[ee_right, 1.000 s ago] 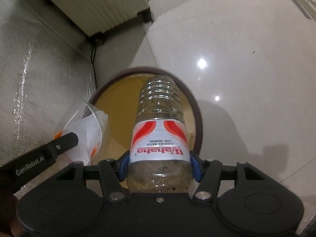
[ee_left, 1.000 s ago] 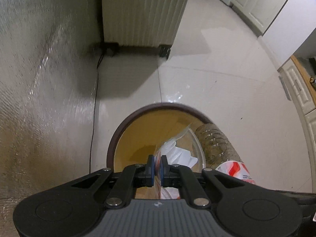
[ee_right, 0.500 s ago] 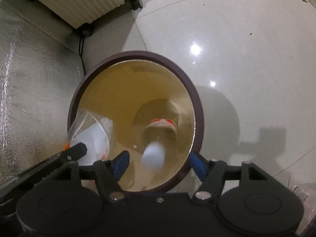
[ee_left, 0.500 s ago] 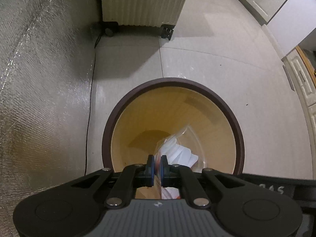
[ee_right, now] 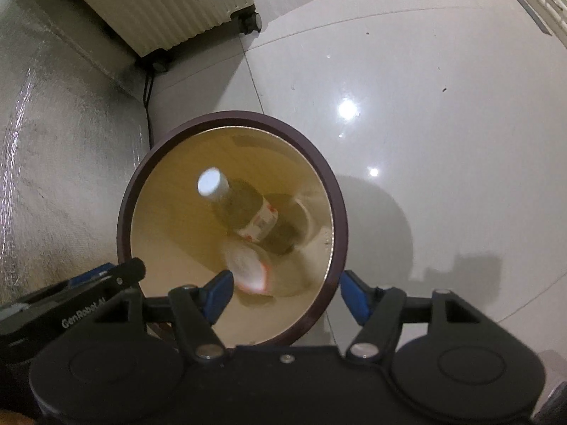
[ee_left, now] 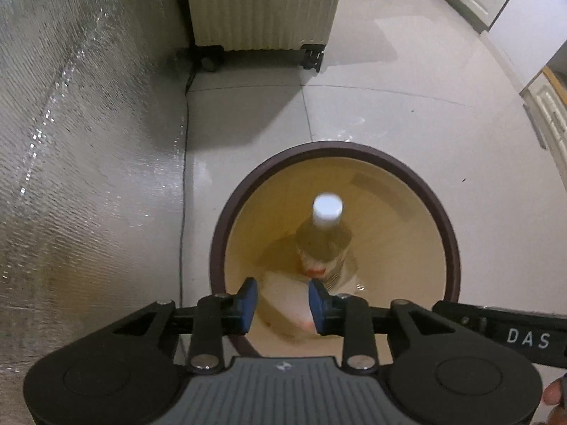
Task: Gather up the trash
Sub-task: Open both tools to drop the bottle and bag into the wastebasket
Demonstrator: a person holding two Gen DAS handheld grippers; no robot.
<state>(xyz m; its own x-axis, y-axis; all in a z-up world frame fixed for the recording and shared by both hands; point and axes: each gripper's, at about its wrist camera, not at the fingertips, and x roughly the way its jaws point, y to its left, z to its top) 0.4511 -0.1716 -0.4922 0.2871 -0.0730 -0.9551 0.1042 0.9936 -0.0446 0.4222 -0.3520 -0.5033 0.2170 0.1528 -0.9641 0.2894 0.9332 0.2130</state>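
A round bin with a dark brown rim (ee_left: 457,248) (ee_right: 124,212) and tan inside stands on the floor below both grippers. A clear plastic bottle (ee_left: 324,241) (ee_right: 244,209) with a white cap and red-white label stands tilted inside it. A clear plastic cup with white and red wrapping (ee_left: 287,297) (ee_right: 248,265) lies in the bin beside the bottle. My left gripper (ee_left: 282,304) is open and empty above the bin's near edge. My right gripper (ee_right: 285,295) is open wide and empty above the bin.
A cream ribbed radiator on castors (ee_left: 262,3) (ee_right: 159,0) stands behind the bin. A silvery foil-covered wall (ee_left: 71,141) runs along the left, with a black cable (ee_left: 184,194) at its foot. White cabinets (ee_left: 545,106) line the right. Glossy tile floor surrounds the bin.
The right gripper opened and the bottle dropped into the bin. The left gripper then opened and let the plastic cup fall in beside it.
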